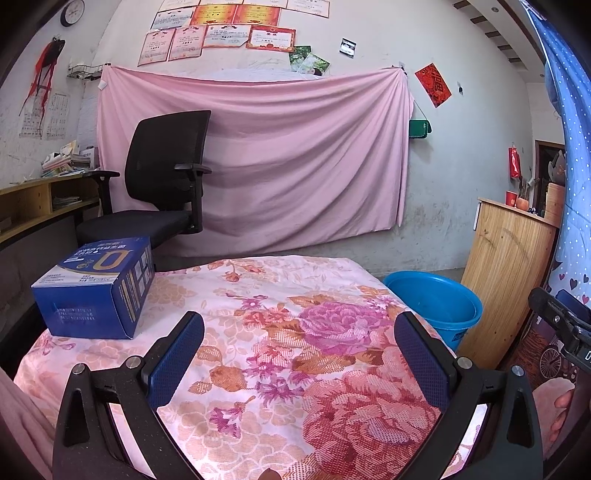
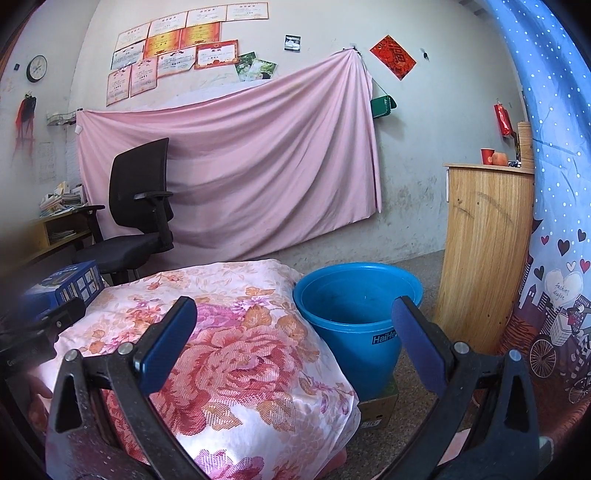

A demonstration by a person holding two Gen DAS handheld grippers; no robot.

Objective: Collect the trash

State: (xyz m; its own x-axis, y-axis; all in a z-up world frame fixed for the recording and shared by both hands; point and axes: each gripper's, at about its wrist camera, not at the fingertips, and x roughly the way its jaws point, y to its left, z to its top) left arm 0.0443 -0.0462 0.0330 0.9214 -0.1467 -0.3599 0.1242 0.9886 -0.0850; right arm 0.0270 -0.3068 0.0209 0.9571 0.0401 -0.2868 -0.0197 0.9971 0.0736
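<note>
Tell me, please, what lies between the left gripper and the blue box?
Only bare floral cloth, seen in the left wrist view; the left gripper is open, the blue box apart.

— What's on the far wall?

— A pale, scuffed wall (image 1: pixel 461 155) with a pink sheet (image 1: pixel 258 155) pinned across it, framed certificates (image 1: pixel 218 29) above, and a round clock (image 1: pixel 72 12) high on the left.

— Furniture?

— A black office chair (image 1: pixel 162 184) before the sheet, a wooden desk (image 1: pixel 40 203) with stacked books at left, and a light wooden cabinet (image 2: pixel 484 251) at right beside a blue dotted curtain (image 2: pixel 554 166).

— The floor?

— Grey, rough concrete floor (image 2: pixel 421 269), in daylight.
</note>
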